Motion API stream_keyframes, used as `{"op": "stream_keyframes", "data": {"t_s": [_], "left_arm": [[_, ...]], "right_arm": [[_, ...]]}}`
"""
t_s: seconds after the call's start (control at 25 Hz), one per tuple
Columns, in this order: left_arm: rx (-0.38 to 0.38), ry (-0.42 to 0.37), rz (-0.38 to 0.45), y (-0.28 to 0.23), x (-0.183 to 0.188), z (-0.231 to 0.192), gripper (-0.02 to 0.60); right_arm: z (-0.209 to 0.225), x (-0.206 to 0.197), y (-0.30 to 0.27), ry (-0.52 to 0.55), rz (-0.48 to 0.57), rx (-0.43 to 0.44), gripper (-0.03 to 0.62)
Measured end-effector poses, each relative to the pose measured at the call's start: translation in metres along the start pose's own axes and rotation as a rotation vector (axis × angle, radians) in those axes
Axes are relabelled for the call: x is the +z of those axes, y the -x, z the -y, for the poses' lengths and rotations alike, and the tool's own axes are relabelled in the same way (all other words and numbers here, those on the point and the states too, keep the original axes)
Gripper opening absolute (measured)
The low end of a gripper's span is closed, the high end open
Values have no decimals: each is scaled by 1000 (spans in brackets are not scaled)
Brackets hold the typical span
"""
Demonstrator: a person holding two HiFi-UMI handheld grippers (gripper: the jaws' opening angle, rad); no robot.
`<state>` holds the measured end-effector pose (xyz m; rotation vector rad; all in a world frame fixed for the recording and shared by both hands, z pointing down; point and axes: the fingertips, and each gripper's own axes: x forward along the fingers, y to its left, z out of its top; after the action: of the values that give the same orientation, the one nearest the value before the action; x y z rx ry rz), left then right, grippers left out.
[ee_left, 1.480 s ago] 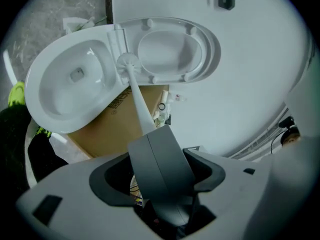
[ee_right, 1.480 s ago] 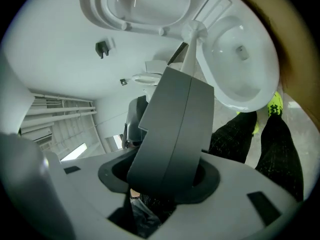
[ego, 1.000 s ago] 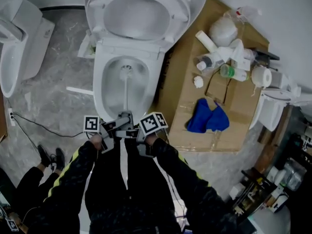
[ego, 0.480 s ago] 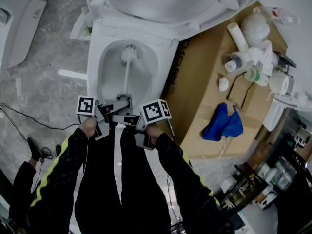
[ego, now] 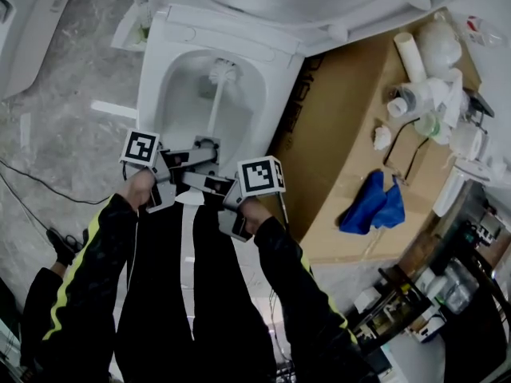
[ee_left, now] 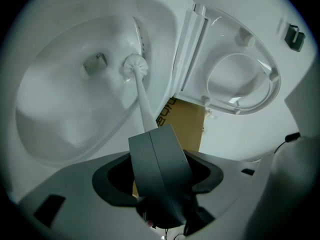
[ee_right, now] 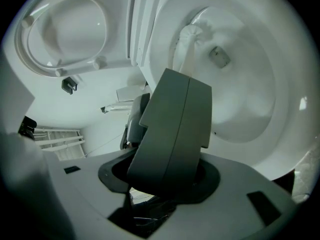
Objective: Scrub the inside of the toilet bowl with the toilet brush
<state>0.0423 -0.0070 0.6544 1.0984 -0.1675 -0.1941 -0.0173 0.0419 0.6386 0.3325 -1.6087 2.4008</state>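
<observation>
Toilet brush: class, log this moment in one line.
toilet brush: head at toilet bowl rear | left gripper: shut on brush | right gripper: shut on brush

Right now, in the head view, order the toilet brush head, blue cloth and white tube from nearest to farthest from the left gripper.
From the left gripper:
1. Head of the toilet brush, in the bowl ahead.
2. Blue cloth, to the right, on the cardboard.
3. White tube, far right corner.

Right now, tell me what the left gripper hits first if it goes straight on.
Probably the toilet bowl's inner wall: the left gripper points along the toilet brush it clamps, whose head rests against that wall. Depth is unclear.
</observation>
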Motion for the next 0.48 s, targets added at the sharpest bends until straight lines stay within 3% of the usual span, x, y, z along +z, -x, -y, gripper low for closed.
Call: {"op": "stream_keyframes", "data": {"t_s": [0.48], "left_arm": [[55,38,-118,-10,-21,-9,267]], "right_arm": [[0,-7,6,-45,130,63,209]]}}
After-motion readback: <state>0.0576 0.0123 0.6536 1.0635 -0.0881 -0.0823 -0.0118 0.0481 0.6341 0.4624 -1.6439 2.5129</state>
